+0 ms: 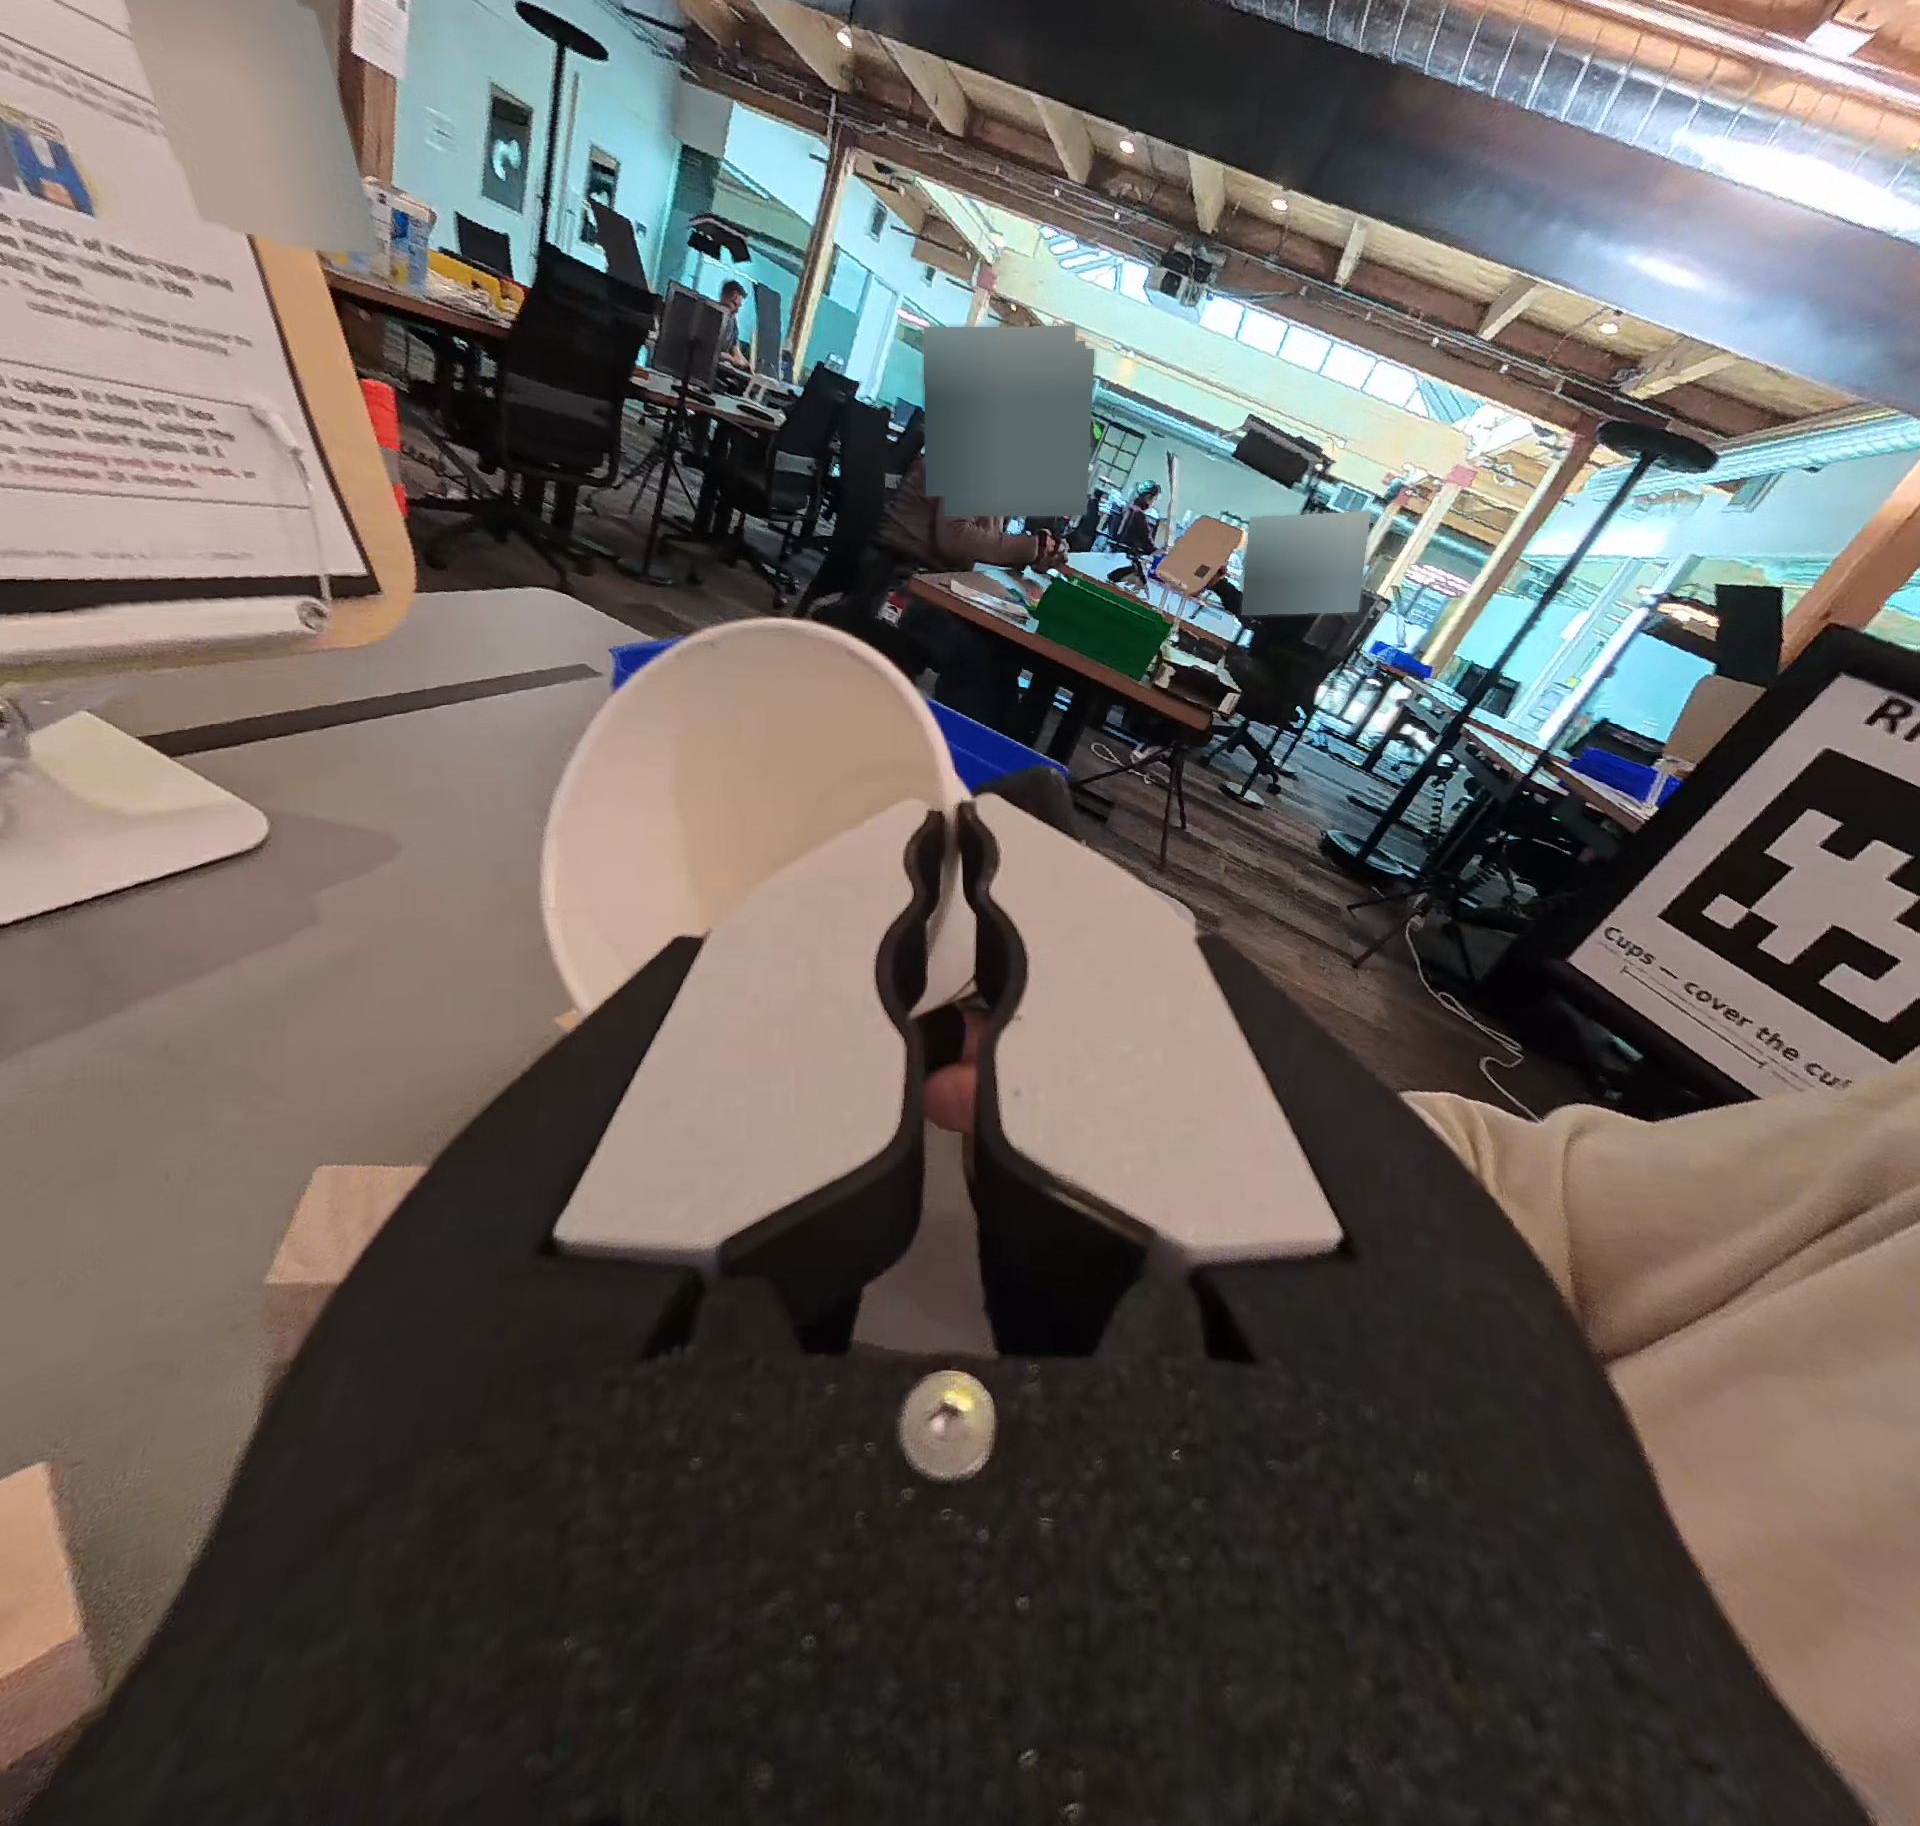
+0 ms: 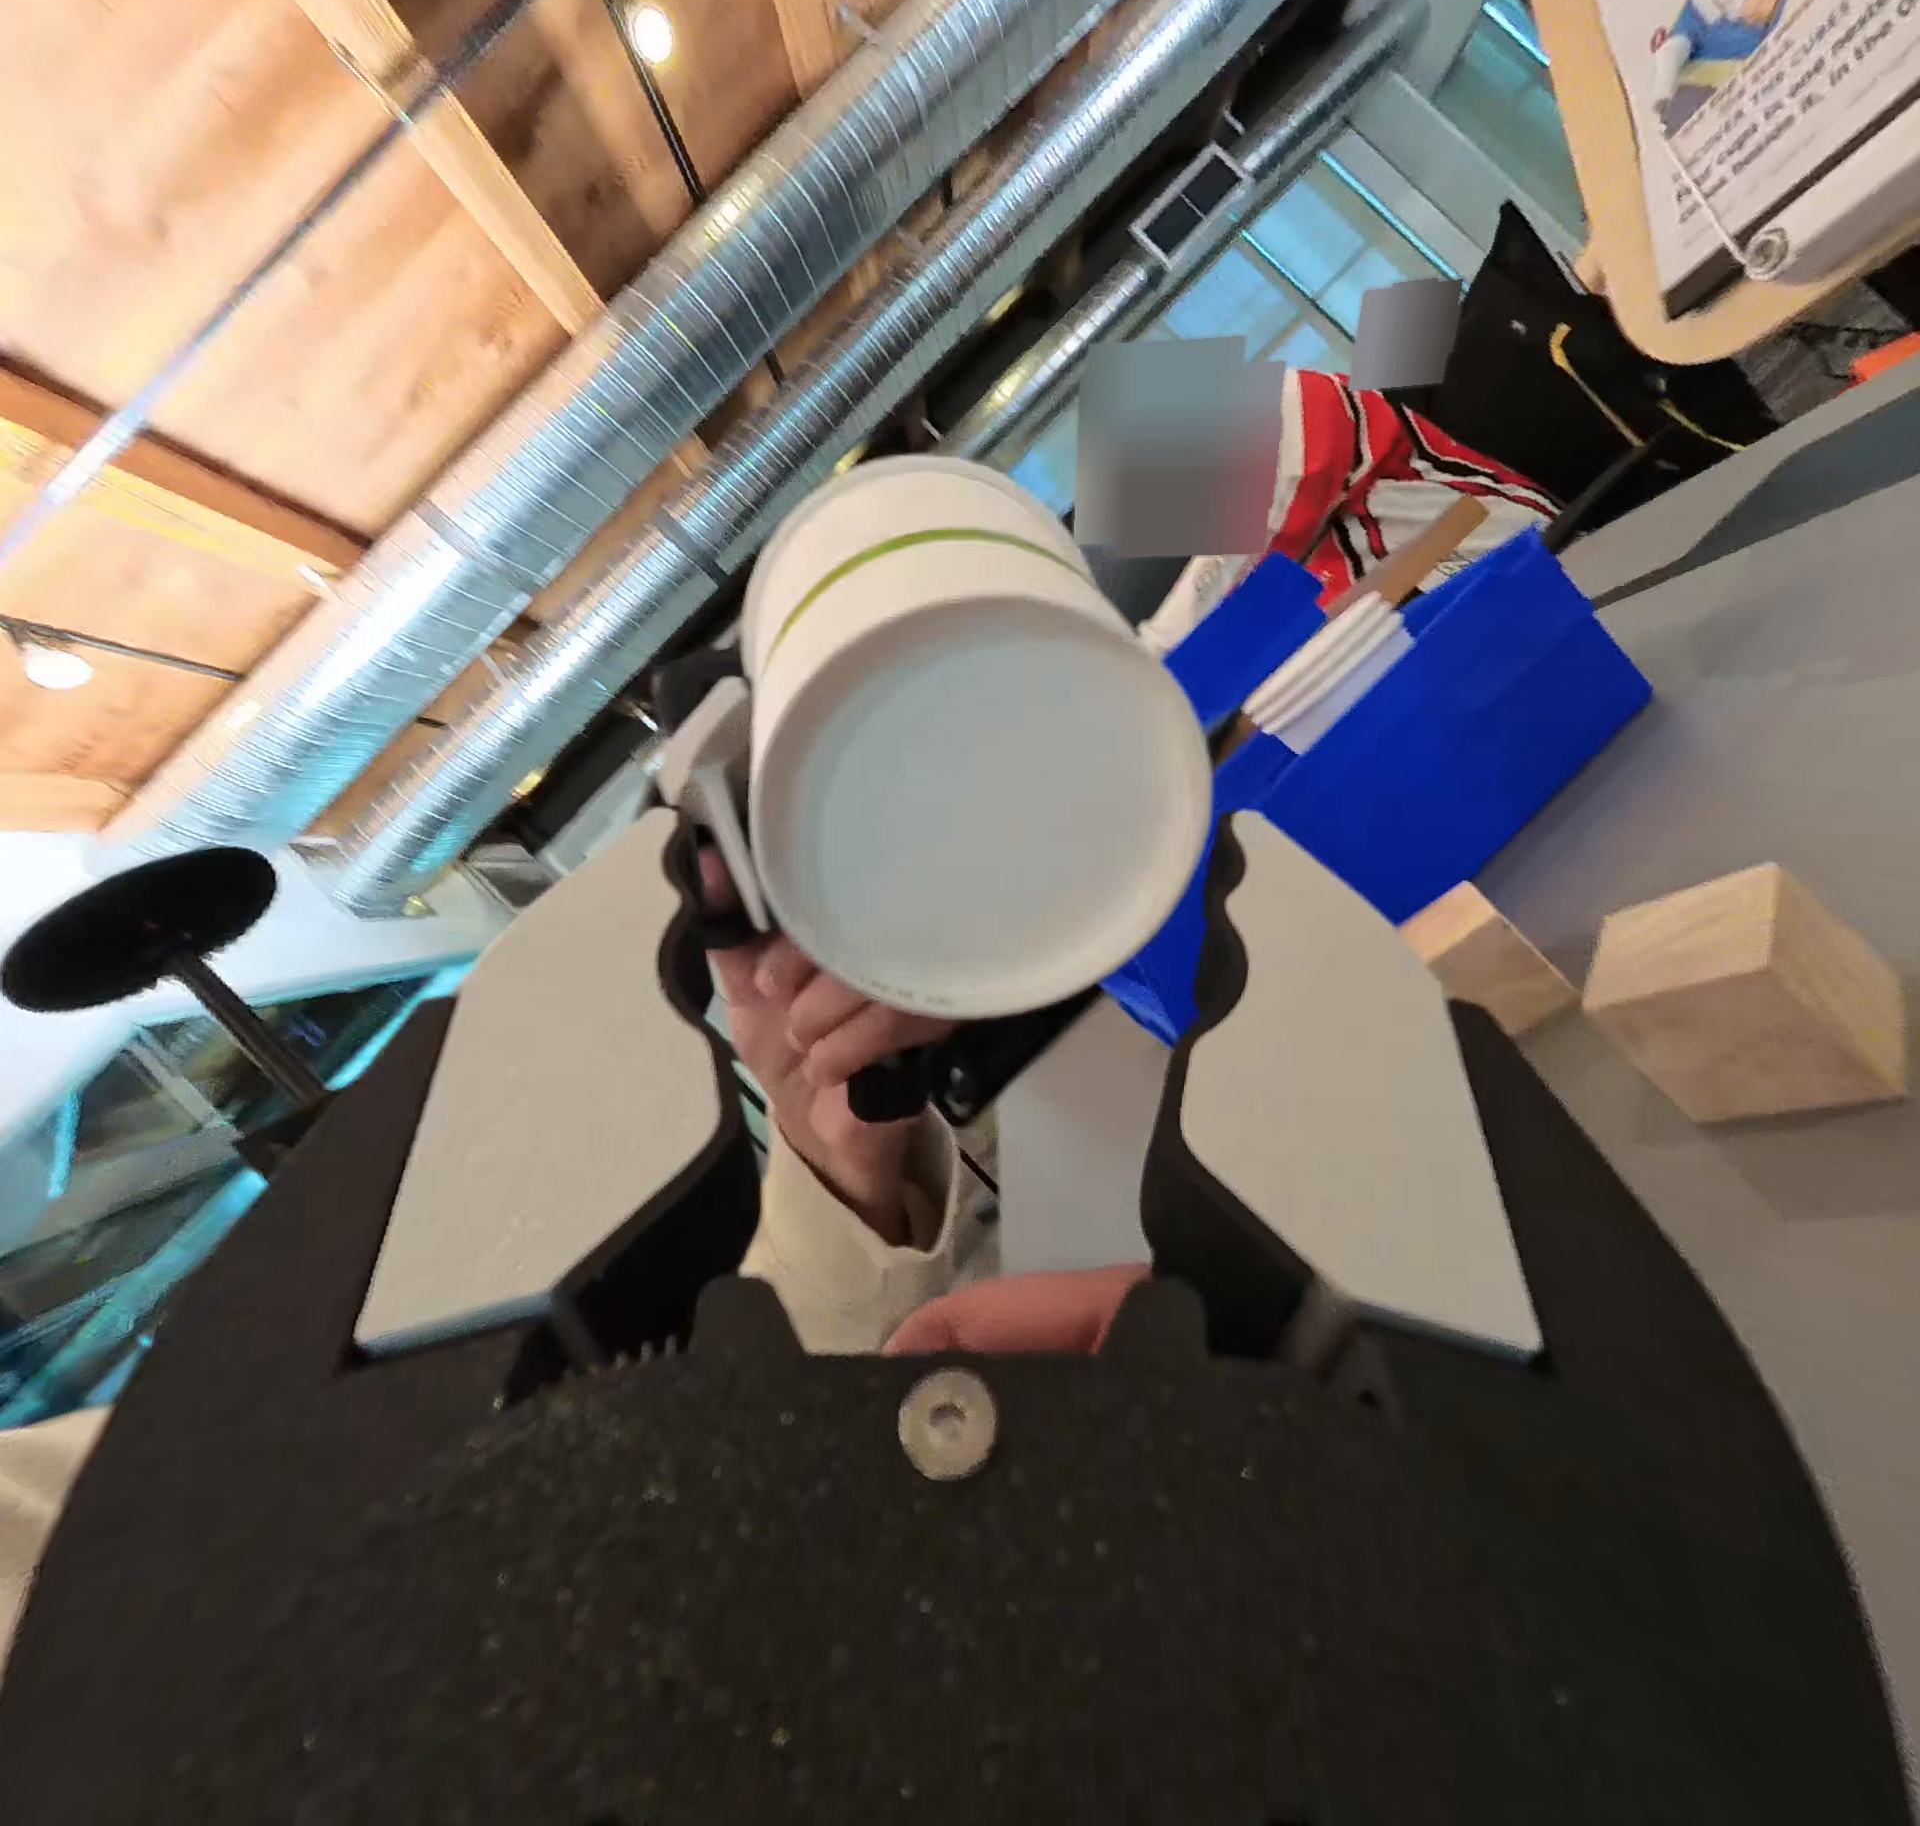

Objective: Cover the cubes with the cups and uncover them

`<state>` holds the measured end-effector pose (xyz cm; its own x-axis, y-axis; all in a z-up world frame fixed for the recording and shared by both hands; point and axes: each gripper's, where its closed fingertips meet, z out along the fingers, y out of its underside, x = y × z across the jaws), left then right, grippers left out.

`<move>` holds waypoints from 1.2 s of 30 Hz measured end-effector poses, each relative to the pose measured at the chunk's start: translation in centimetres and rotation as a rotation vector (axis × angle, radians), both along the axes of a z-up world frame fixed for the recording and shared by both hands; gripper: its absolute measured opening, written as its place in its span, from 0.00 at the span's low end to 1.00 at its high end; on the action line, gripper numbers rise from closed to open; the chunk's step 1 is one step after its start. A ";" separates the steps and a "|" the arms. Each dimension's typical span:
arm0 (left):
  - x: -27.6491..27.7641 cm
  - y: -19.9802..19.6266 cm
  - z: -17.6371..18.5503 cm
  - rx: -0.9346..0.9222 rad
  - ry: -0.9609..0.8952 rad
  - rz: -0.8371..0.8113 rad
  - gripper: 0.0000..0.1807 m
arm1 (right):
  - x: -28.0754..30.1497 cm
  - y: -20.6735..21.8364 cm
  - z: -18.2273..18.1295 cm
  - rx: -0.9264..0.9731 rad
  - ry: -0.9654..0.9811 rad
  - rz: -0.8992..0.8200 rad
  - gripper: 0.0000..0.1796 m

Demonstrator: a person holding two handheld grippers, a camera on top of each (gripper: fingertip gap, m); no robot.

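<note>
My left gripper (image 1: 951, 841) is shut on the wall of a white paper cup (image 1: 727, 800) and holds it tilted in the air, mouth towards the camera. In the right wrist view the same cup (image 2: 977, 789) has a green stripe, and its base faces the camera between the spread fingers of my right gripper (image 2: 956, 841), which is open. A left-gripper finger (image 2: 717, 789) pinches the cup's far side. Two wooden cubes (image 2: 1745, 997) (image 2: 1486, 955) stand on the grey table (image 2: 1714, 1361) to the right. Cubes also show at the left in the left wrist view (image 1: 343, 1226) (image 1: 31, 1589).
A blue bin (image 2: 1455, 768) behind the cubes holds a stack of white cups (image 2: 1330, 664). A clipboard on a stand (image 1: 156, 374) is at the left, and a black-and-white marker board (image 1: 1787, 872) at the right. A cream sleeve (image 1: 1714, 1309) lies right of my left gripper.
</note>
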<state>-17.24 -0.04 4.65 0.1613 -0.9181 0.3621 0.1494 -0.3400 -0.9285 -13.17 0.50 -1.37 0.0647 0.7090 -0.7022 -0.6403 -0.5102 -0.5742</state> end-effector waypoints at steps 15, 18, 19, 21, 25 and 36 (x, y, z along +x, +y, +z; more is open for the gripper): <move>0.0 -2.0 -3.0 -0.011 0.067 -0.064 0.01 | 0.2 -0.5 -1.6 0.049 -0.133 -0.024 0.48; -0.3 -2.3 -4.0 0.017 0.130 -0.049 0.02 | 0.2 -0.4 -2.1 0.051 -0.164 -0.017 0.48; -0.4 -2.2 -4.4 0.028 0.158 -0.036 0.02 | 0.2 -0.3 -2.3 0.046 -0.176 -0.010 0.48; -0.6 -2.4 -5.0 0.064 0.220 -0.024 0.09 | 0.1 -0.1 -2.9 0.029 -0.205 -0.006 0.48; -2.3 -2.1 -5.6 0.217 0.430 0.063 0.22 | 0.0 0.3 -3.9 0.023 -0.290 -0.027 0.48; -2.7 -1.1 -5.5 0.531 1.216 -0.242 0.44 | -0.4 0.1 -4.7 0.024 -0.449 -0.013 0.48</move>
<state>-19.95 -1.11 -0.88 -0.0613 -0.9524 -0.2987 -0.8682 0.1985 -0.4547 -13.61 0.56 -6.08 0.3681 0.7218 -0.5860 -0.3316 -0.4869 -0.8080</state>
